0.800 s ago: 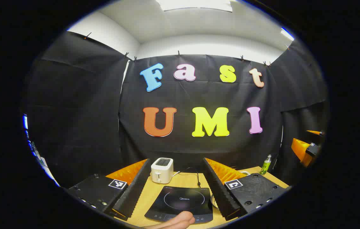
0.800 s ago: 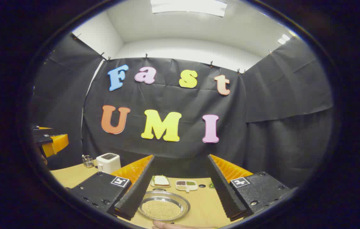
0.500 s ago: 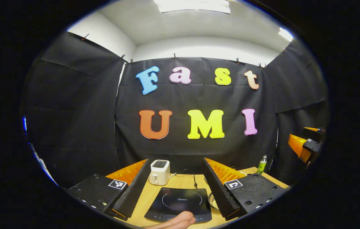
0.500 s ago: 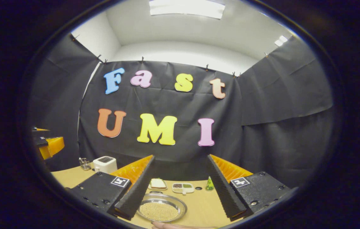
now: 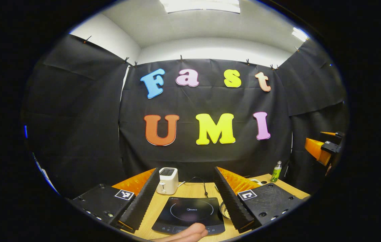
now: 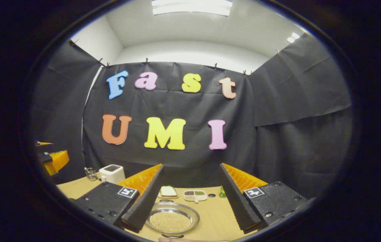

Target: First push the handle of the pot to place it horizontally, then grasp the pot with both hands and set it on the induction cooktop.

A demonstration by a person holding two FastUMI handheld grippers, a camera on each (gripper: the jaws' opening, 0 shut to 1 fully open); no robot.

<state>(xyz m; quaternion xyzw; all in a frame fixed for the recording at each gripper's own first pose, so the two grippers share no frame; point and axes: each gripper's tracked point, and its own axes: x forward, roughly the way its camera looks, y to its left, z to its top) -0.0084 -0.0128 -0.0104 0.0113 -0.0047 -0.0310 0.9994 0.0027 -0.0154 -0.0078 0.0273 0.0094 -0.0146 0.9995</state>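
The black induction cooktop [image 5: 190, 215] lies on the wooden table [image 5: 193, 191], framed between the spread fingers of my left gripper [image 5: 186, 168], which is open and holds nothing. A fingertip of a hand [image 5: 187, 233] pokes in at the cooktop's near edge. In the right gripper view, a shallow metal pot [image 6: 172, 220] filled with pale grains sits low between the fingers of my right gripper [image 6: 191, 165], which is also open and apart from it. A sliver of the pot's rim [image 5: 225, 210] peeks out behind the left gripper's right finger. I cannot make out the pot's handle.
A white toaster [image 5: 166, 180] and a cable stand behind the cooktop, and a green bottle [image 5: 276, 171] at the far right. Beyond the pot are a plate with toast [image 6: 167, 191], a divided dish [image 6: 194, 195] and a small glass holder [image 6: 90, 173].
Both views have drifted a little, with the scene sliding slightly left. Both grippers stay open, and nothing on the table has moved.
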